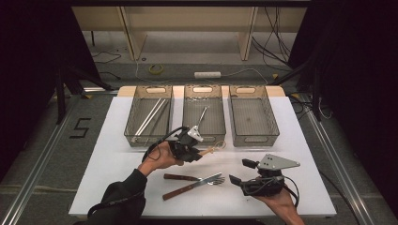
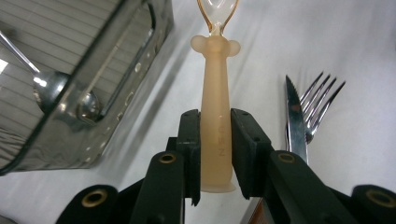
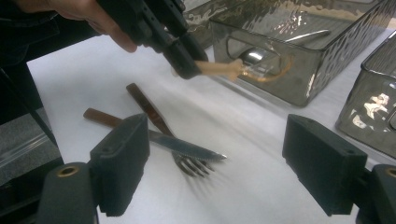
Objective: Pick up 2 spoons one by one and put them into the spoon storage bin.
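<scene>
Three clear mesh-patterned bins stand in a row at the far side of the white table (image 1: 117, 154), and they look like sorting bins, one kind of cutlery to each. The left bin (image 1: 149, 115) holds long pale sticks, probably chopsticks (image 1: 151, 116), laid lengthwise because nothing else would fit them. The middle bin (image 1: 202, 114) already has a metal spoon (image 1: 202, 117) lying in it, its bowl toward the near wall.

Just in front of that middle bin, the left gripper (image 1: 199, 151) has its jaws pinched narrow on the flat handle of a small peach-coloured silicone spoon (image 2: 215, 112). The hold is low on the handle, near its butt end, so the transparent loop-shaped bowl sticks well out ahead, clear of the table and pointing toward the bin's near wall. That grip makes sense to me: with the bowl leading, the spoon can go over the rim and be let go beside the metal one. It is lifted off the table, not yet over the bin.

Nearer the person, a steak knife (image 1: 180, 177) and a fork (image 1: 195, 184), both with brown wooden handles, lie crossed on the table, the blade resting over the fork's tines. They wait their turn, I would judge.

The right bin (image 1: 250, 115) looks empty. The right gripper (image 1: 239, 172) hovers low beside the fork's tines with its jaws spread wide and nothing between them, seemingly ready for the next piece.
</scene>
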`<state>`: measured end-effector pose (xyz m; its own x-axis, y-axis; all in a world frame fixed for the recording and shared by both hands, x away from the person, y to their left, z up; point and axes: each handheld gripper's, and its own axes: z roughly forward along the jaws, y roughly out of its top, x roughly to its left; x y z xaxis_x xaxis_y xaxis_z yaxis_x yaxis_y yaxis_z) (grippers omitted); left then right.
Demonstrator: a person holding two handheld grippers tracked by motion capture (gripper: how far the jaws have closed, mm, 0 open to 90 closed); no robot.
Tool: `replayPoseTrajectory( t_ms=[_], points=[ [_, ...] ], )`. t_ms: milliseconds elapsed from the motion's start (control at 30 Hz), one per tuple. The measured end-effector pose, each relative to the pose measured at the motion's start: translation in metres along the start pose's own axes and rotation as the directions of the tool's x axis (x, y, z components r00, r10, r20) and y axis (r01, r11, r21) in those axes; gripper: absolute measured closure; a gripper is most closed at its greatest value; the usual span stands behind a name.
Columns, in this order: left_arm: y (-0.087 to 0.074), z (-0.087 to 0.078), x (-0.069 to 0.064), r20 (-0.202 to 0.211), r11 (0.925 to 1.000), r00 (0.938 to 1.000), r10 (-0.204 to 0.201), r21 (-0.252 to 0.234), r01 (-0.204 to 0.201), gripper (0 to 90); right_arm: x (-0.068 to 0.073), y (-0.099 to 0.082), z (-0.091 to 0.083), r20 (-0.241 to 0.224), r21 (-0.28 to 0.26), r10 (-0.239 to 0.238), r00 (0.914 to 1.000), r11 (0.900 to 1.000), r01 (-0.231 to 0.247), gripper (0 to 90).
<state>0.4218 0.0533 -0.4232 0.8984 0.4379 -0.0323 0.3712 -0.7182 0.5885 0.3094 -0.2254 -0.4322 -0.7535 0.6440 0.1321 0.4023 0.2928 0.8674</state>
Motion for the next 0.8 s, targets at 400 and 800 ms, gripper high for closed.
replayPoseTrajectory(
  t_ms=[400, 800],
  points=[
    [0.004, -0.017, 0.012, -0.065, 0.9811, 0.9858, -0.155, -0.128, 0.146, 73.6, -0.001, 0.0, 0.0, 0.005, 0.0, 0.003, 1.0, 1.0, -0.003, 24.0],
    [0.011, -0.027, 0.029, -0.093, 0.9525, 0.9648, -0.246, -0.208, 0.223, 73.7, -0.002, -0.001, -0.001, 0.006, -0.003, 0.008, 0.9999, 1.0, -0.008, 24.0]
  ],
)
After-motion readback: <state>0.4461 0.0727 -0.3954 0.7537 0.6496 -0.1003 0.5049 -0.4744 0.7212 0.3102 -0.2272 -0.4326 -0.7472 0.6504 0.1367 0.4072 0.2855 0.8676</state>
